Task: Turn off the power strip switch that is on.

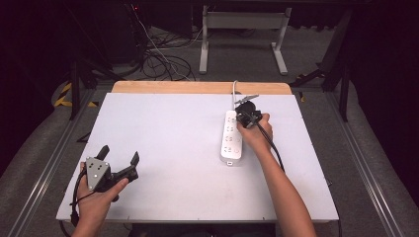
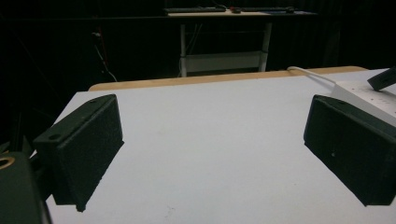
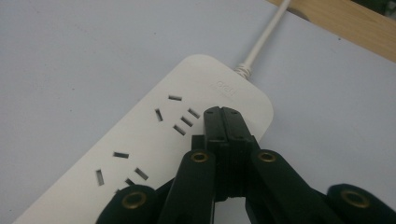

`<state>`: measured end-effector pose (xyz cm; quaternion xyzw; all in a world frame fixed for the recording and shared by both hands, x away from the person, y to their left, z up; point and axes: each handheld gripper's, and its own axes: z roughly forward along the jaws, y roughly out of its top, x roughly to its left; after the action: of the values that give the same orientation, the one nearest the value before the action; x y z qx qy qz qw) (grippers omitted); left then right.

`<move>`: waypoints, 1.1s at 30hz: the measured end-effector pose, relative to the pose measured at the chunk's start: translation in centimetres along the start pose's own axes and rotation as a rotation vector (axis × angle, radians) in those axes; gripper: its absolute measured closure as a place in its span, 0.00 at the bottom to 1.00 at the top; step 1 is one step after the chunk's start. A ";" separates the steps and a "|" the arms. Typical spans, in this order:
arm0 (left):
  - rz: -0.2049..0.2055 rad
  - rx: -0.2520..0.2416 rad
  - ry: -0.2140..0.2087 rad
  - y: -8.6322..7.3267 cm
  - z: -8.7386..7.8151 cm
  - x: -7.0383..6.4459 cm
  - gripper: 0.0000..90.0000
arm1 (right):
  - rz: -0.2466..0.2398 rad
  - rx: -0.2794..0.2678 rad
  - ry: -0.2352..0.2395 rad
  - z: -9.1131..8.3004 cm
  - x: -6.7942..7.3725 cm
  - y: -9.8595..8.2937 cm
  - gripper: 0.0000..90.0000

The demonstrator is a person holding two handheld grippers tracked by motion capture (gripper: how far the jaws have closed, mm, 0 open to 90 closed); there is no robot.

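We see the white power strip [image 1: 231, 138] lying right of the table's middle, directly under the right gripper [image 3: 223, 122], whose jaws are pressed together, empty, over its cable end.

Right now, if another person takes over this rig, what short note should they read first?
Right gripper: jaws shut together, empty, tips over the edge of the white power strip near its cable end; contact cannot be told.
Left gripper: open, empty, near the table's front left.
Power strip lies flat, right of centre, its cable running off the far edge.
Done: nothing plugged in.
Left: whatever handling of the strip is meant.
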<state>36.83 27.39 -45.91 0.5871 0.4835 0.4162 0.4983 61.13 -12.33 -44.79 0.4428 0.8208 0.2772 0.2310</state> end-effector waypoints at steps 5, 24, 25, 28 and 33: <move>-0.002 -0.001 0.003 0.0 0.0 0.1 0.06 | 0.001 -0.001 -0.003 0.0 0.0 0.0 1.00; 0.002 0.001 0.010 0.0 0.1 0.1 0.06 | 0.004 -0.013 -0.015 0.1 0.2 -0.2 1.00; 0.000 0.002 0.008 0.0 0.1 0.1 0.06 | 0.004 -0.014 -0.017 0.1 0.3 -0.3 1.00; -0.003 0.002 0.008 0.0 0.1 0.1 0.06 | 0.008 -0.017 -0.018 0.1 0.3 -0.4 1.00; -0.003 0.002 0.009 0.0 0.1 0.1 0.06 | 0.005 -0.022 -0.024 0.1 0.4 -0.4 1.00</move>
<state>36.90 27.49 -45.96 0.5851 0.4870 0.4174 0.4962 60.76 -12.18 -45.20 0.4458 0.8137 0.2813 0.2450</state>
